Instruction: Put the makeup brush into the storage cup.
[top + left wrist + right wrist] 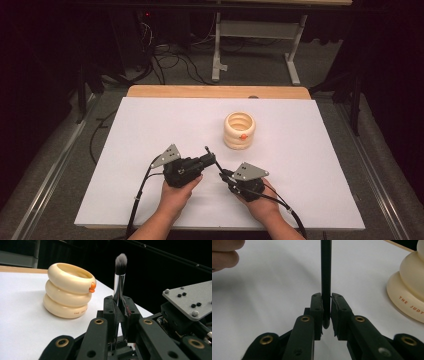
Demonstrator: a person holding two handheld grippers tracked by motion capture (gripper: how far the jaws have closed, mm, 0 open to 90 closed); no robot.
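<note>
A makeup brush (218, 165) is held between both grippers over the white board, near its front. My left gripper (212, 159) is shut on its silver ferrule (119, 285), and the grey bristles (121, 261) stick out past the jaws. My right gripper (224, 174) is shut on the rounded end of the black handle (326, 265), with the pads on both sides of it. A cream holder (239, 131) made of stacked rings, with a small orange tab (92, 287), stands upright beyond the grippers, apart from them. The same holder (409, 290) is at the right edge of the right gripper view.
The white board (150, 125) lies on a wooden table (215, 91). Fingers of the left hand (224, 252) show close to the handle. The right gripper's grey plate (190, 300) is close beside the left jaws. Cables and a table frame (260, 45) are on the floor behind.
</note>
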